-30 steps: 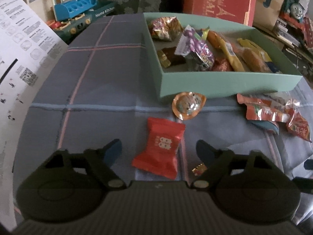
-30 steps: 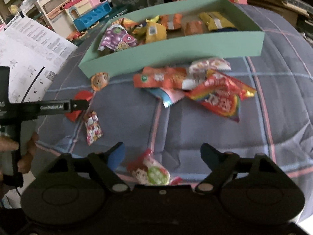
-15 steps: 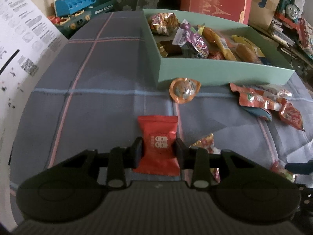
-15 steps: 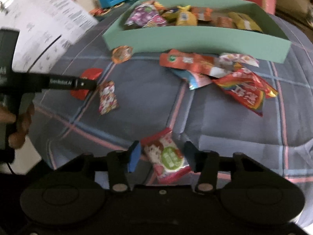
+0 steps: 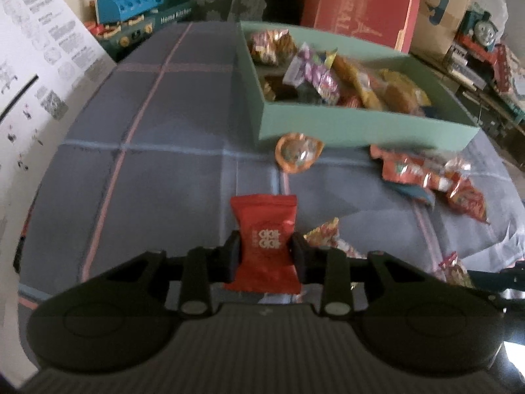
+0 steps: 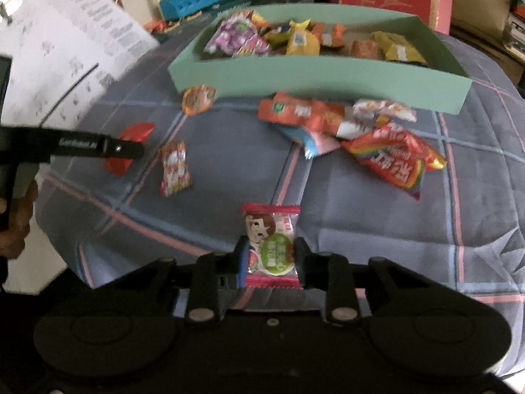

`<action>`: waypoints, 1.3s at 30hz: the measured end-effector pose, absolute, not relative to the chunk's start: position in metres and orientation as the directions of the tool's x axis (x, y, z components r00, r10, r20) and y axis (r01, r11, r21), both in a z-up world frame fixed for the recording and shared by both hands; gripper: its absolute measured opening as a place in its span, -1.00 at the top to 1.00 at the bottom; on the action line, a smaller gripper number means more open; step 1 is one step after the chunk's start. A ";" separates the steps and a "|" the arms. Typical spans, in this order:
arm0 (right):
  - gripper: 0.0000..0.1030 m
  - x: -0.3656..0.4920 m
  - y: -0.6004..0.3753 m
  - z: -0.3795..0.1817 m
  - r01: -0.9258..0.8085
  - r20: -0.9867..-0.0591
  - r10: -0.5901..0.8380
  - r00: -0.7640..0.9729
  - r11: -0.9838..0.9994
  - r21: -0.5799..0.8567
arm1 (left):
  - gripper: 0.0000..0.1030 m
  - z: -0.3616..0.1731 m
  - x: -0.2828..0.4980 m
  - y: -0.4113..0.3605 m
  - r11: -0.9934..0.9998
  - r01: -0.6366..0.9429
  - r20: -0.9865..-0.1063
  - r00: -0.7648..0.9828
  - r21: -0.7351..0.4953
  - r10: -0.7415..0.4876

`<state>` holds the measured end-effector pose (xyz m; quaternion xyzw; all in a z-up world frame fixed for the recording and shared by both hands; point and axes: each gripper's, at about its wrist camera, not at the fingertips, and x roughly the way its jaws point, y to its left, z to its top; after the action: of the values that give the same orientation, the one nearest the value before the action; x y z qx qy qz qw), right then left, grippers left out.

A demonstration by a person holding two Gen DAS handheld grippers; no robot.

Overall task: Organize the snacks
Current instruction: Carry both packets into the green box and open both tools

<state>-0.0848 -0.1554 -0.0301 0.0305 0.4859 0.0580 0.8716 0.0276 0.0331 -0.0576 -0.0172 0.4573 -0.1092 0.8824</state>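
left claw pinches the red packet across its middle at 6 o'clock, its top pointing toward the green box at 1 o'clock, likely for a straight carry. the round orange snack sits against the box wall. right claw squeezes the cartoon-face candy at 6 o'clock, with the box at 12. loose rainbow packet and others wait on the checked cloth, not yet boxed.
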 end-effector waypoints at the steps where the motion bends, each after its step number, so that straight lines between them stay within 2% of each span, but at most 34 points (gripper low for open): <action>1: 0.47 -0.083 -0.158 -0.027 -0.062 -0.838 0.136 0.529 0.991 0.121 | 0.39 -0.053 0.028 0.034 0.975 0.178 -0.797 0.565 -0.133 -0.212; 13: 0.47 -0.044 -0.188 0.014 0.009 -0.760 0.156 0.630 0.978 0.209 | 0.39 -0.011 0.047 0.028 0.967 0.199 -0.736 0.629 -0.159 -0.251; 23: 0.47 0.027 -0.221 0.046 0.075 -0.696 0.127 0.706 0.965 0.252 | 0.38 0.019 0.109 0.009 0.966 0.186 -0.690 0.677 -0.178 -0.257; 28: 0.47 0.063 -0.225 0.041 0.090 -0.696 0.128 0.706 0.959 0.267 | 0.38 0.019 0.135 0.003 0.965 0.157 -0.689 0.677 -0.209 -0.260; 39: 0.47 0.099 -0.228 0.017 0.124 -0.717 0.111 0.688 0.956 0.267 | 0.38 -0.002 0.156 -0.006 0.969 0.161 -0.715 0.655 -0.186 -0.246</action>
<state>0.0993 -0.2277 0.0174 0.1488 0.3948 -0.0035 0.9066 0.1557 -0.0056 -0.0025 -0.0531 0.4001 -0.1120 0.9081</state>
